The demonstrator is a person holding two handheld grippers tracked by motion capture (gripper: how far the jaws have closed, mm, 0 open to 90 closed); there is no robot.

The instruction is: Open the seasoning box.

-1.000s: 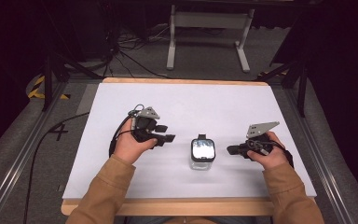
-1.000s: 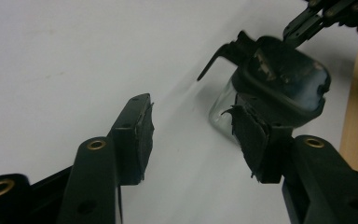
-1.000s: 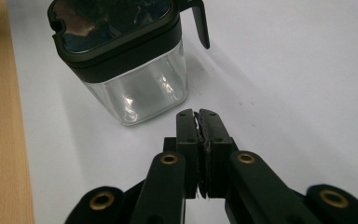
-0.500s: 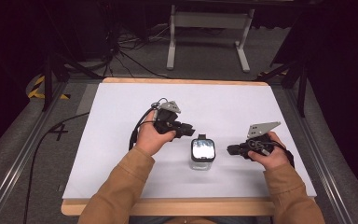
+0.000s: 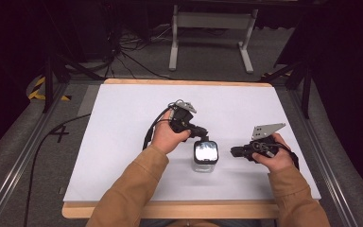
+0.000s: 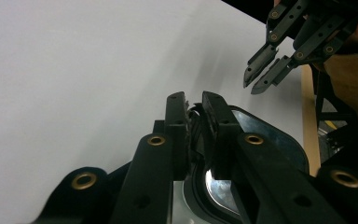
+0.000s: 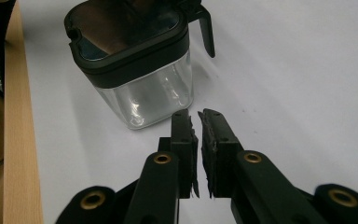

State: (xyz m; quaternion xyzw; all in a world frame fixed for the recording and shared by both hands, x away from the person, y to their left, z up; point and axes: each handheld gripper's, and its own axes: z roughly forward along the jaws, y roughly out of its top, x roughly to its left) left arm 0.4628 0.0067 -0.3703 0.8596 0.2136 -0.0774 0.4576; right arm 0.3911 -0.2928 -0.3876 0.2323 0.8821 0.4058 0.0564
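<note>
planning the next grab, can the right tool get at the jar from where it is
Probably yes. The right tool points at the jar across bare table. The left tool sits at the jar's far rim, off that path.

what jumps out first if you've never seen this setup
A small clear container with a black lid stands near the front middle of the white table. The left tongs sit right at its lid edge, jaws nearly together; whether they grip anything is unclear. The right tongs rest beside the container, apart from it, jaws almost closed on nothing.
</note>
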